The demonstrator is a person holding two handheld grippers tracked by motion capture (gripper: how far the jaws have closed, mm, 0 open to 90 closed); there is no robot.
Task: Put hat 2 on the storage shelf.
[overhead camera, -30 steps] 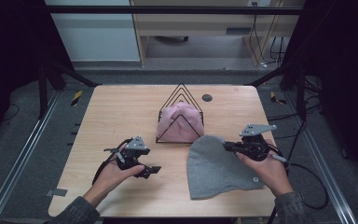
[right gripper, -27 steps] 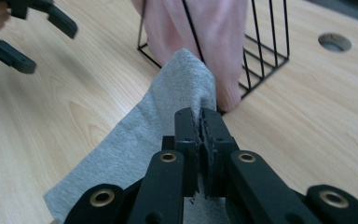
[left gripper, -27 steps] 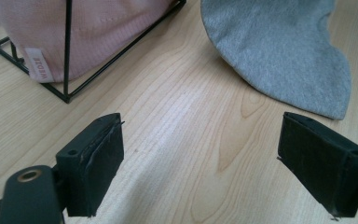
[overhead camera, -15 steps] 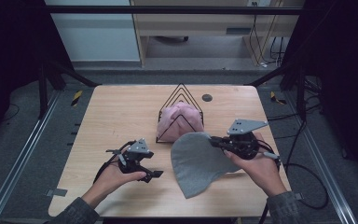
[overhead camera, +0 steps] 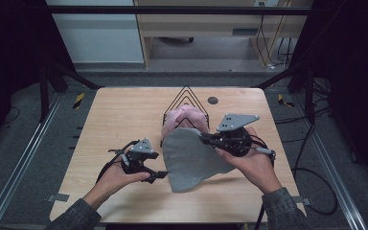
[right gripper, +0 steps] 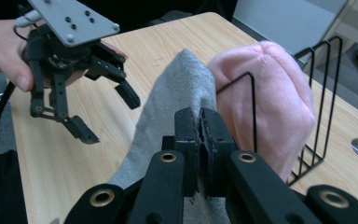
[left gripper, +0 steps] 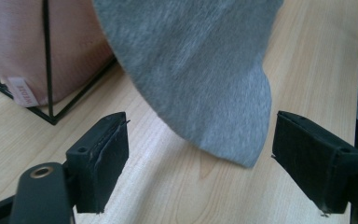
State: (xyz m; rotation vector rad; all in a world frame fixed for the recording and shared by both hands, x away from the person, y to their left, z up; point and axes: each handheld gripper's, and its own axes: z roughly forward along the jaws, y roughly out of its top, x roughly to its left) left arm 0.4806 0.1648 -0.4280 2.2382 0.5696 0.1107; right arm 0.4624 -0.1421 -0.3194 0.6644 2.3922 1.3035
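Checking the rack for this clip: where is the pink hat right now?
The pink hat sits in the black wire rack at the table's centre in the high view, just behind the grey hat pinched by the right gripper.

Grey cloth (overhead camera: pixel 191 160): your right gripper (right gripper: pixel 199 122) pinches its upper edge, and that edge is hidden between the closed jaws; in the left gripper view the cloth (left gripper: pixel 200 70) runs off the top edge.
Pink cloth (overhead camera: pixel 184 120): the grey cloth covers its lower front in the high view; the left gripper view cuts it (left gripper: pixel 42 46) at the top and left edges.
Pink cloth's label (left gripper: pixel 21 92): the print is too blurred to read.
Wire rack (overhead camera: pixel 187 100): the cloths hide its base.
Dark round thing (overhead camera: pixel 212 100): too small for you to tell what it is.
Your forearms: cut off by the high view's bottom edge.
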